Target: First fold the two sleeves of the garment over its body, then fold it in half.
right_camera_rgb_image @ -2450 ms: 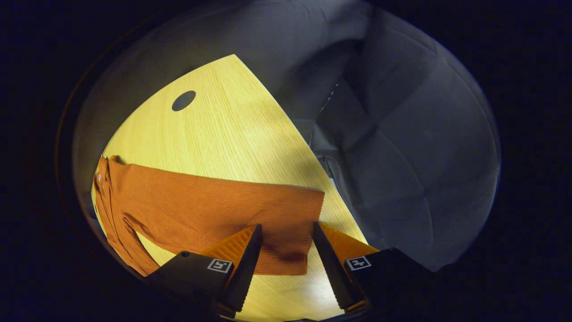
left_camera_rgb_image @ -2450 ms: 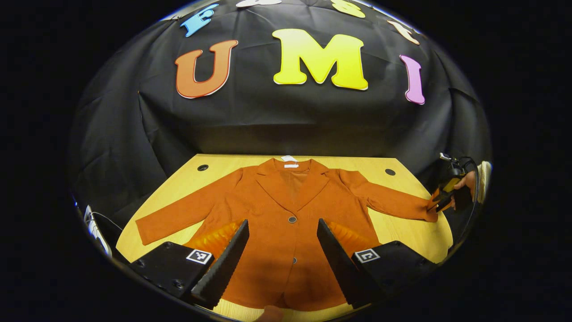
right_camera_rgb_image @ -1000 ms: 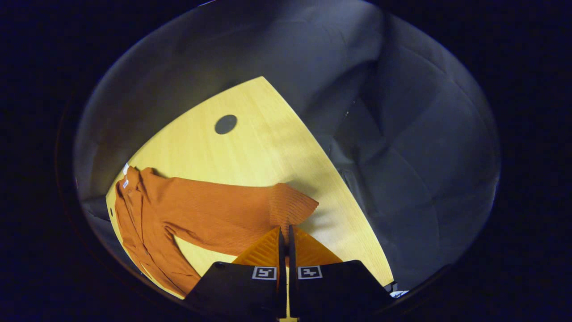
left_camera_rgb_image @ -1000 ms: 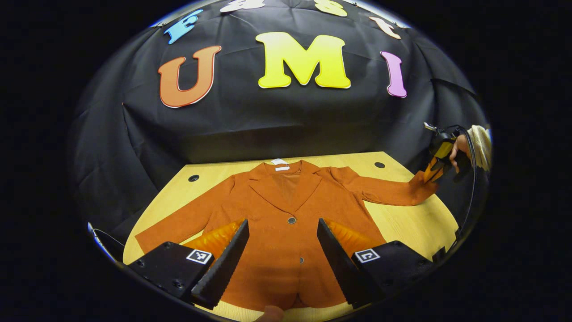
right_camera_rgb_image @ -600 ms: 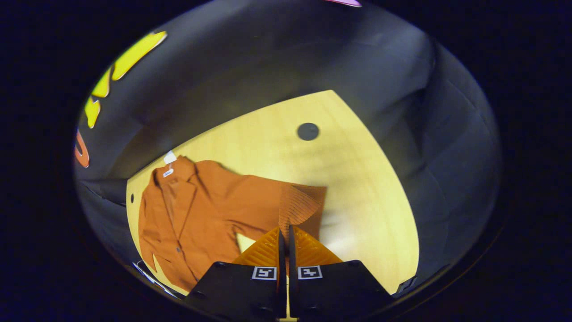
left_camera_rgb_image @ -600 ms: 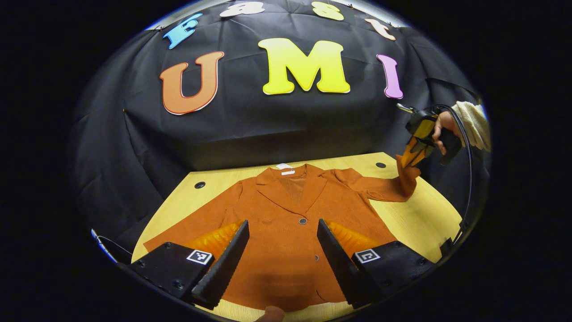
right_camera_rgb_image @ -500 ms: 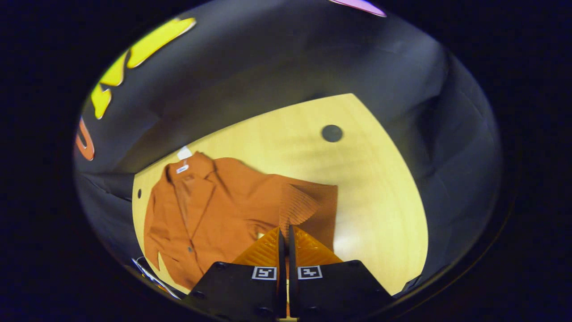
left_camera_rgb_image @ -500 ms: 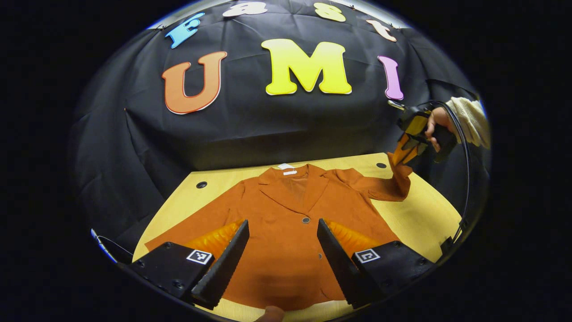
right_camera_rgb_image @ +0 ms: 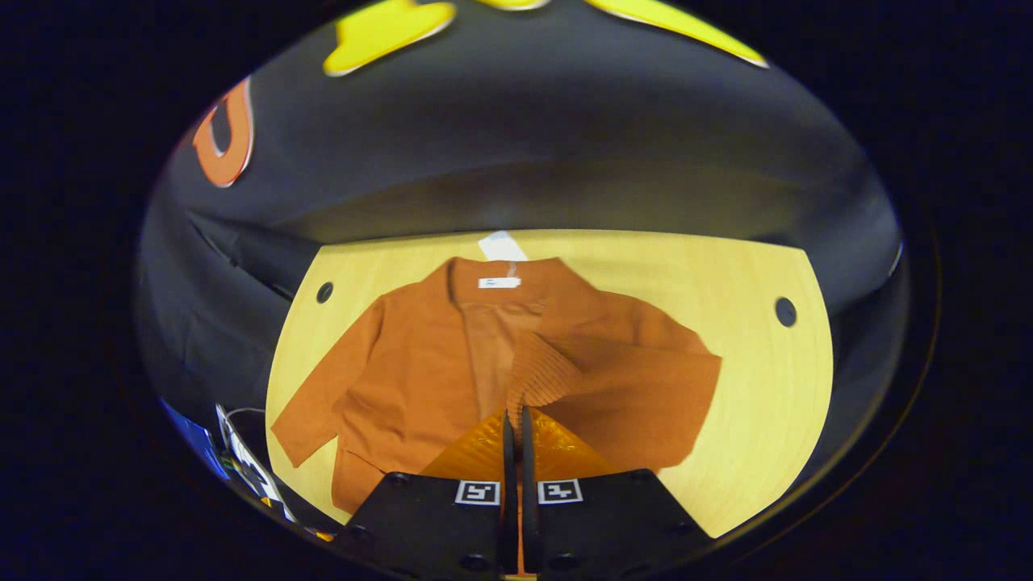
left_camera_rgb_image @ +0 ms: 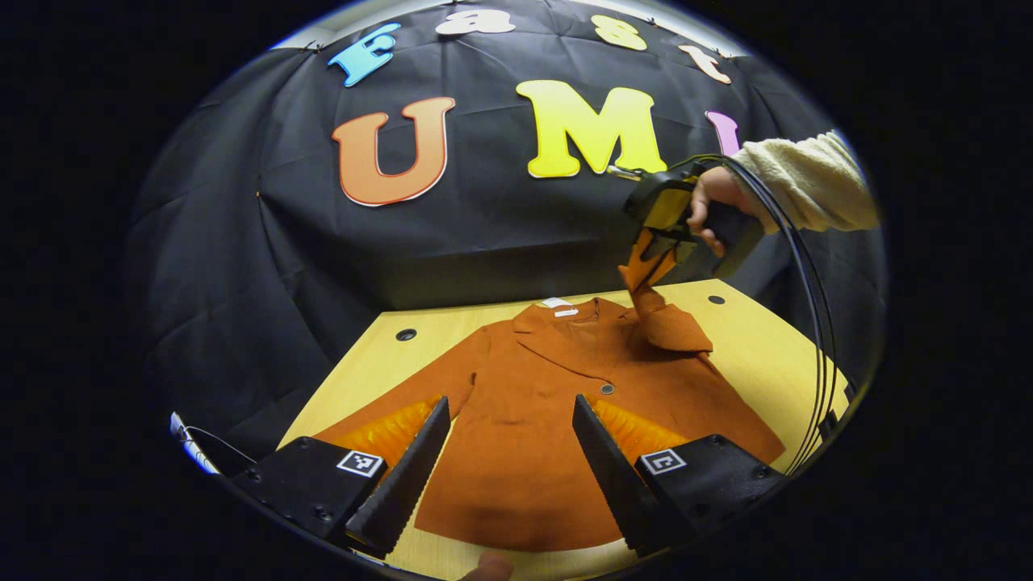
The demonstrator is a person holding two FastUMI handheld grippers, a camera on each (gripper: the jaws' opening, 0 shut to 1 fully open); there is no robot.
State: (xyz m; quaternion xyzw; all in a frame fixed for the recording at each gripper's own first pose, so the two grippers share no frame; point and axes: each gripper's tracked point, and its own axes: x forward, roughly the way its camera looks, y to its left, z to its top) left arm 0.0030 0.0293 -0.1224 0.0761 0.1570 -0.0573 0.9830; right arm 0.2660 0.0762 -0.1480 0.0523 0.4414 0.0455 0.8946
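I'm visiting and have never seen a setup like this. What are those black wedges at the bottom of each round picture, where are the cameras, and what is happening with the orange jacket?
There is no robot here: a person holds a two-finger tool in each hand, and a fisheye camera rides on each tool. The black wedges are that tool's own fingers. In the left gripper view the left gripper is open above the orange jacket, which lies face up on the wooden table. Farther off, a hand holds the right gripper, which is lifting the sleeve cuff over the jacket's body. In the right gripper view, that right gripper has its fingers shut on the ribbed cuff. The other sleeve lies spread out.
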